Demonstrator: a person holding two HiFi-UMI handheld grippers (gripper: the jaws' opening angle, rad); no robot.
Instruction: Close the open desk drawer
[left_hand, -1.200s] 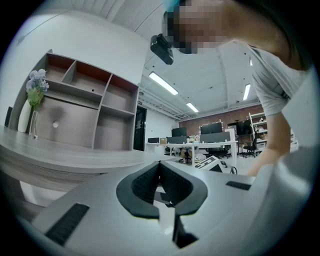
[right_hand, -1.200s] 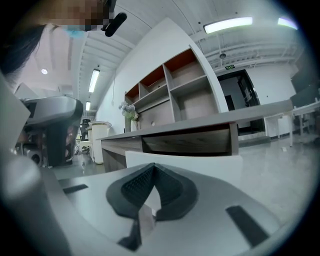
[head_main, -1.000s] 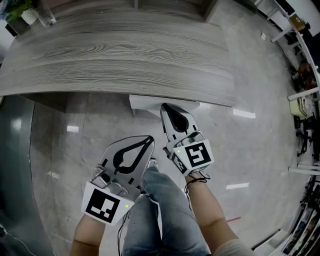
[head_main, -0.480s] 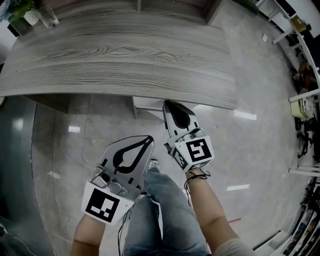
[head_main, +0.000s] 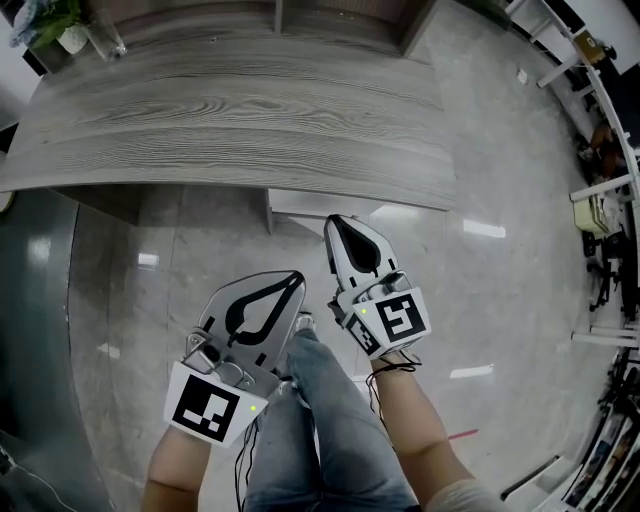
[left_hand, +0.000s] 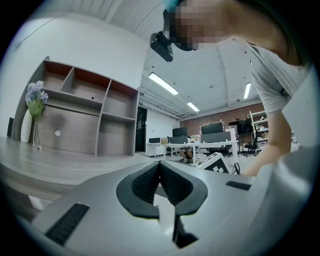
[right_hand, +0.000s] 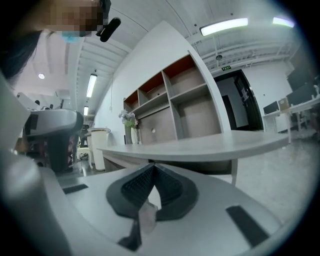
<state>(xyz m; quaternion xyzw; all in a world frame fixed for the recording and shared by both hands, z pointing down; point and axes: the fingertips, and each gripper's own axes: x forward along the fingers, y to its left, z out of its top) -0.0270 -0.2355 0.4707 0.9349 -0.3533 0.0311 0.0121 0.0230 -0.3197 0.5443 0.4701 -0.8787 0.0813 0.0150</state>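
Note:
The grey wood-grain desk (head_main: 240, 110) fills the top of the head view. From under its near edge a white drawer front (head_main: 300, 205) shows as a narrow strip. My right gripper (head_main: 337, 221) is shut with nothing in it, and its tip sits just below that strip, slightly apart from it. My left gripper (head_main: 297, 277) is also shut and empty, lower and to the left, over the floor. In the right gripper view the right gripper (right_hand: 152, 166) points at the desk (right_hand: 200, 145), jaws together. The left gripper (left_hand: 160, 164) looks the same in its own view.
A vase of flowers (head_main: 60, 30) stands on the desk's far left corner, in front of a shelf unit (left_hand: 90, 115). The person's jeans leg (head_main: 330, 400) is between the two grippers. Metal racks (head_main: 600, 200) line the right side. A white bin (right_hand: 98, 145) stands left of the desk.
The right gripper tip was against the drawer front and has drawn back a little toward the person. The left gripper has stayed in place.

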